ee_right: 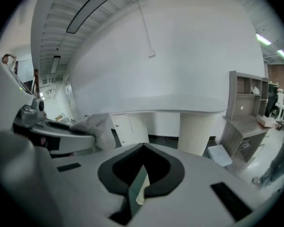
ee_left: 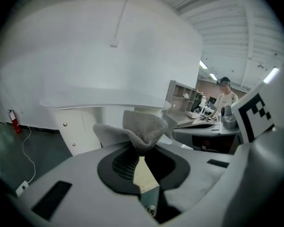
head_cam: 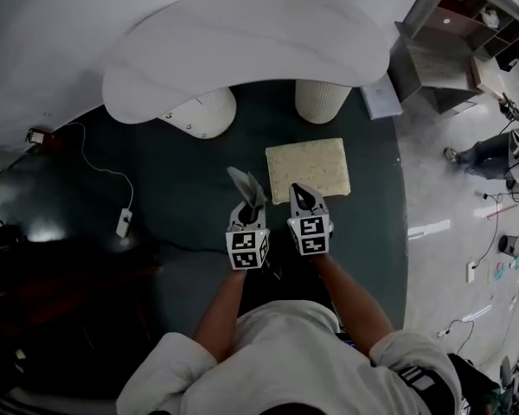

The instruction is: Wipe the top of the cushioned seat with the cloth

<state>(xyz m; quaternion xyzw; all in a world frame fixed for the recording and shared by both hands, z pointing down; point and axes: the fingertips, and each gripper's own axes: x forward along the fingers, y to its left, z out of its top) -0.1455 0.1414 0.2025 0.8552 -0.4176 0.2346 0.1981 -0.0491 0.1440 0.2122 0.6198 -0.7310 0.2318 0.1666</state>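
Observation:
The cushioned seat (head_cam: 316,167) is a cream square pad lying flat on the dark round carpet (head_cam: 190,197), in front of both grippers. My left gripper (head_cam: 248,204) is shut on a grey cloth (head_cam: 245,184), held in the air just left of the seat's near left corner. In the left gripper view the cloth (ee_left: 143,126) bunches up above the jaws (ee_left: 138,157), and a sliver of the seat (ee_left: 143,176) shows below it. My right gripper (head_cam: 301,194) hovers over the seat's near edge, shut with nothing in it. In the right gripper view a strip of seat (ee_right: 142,190) shows in the slit below its jaws (ee_right: 142,167).
A white curved table (head_cam: 242,50) on two ribbed pedestals (head_cam: 323,99) stands beyond the seat. A flat pale box (head_cam: 381,100) lies beside the right pedestal, with a shelf unit (head_cam: 450,33) behind. A cable and power strip (head_cam: 123,221) lie at left. A person (head_cam: 493,150) stands far right.

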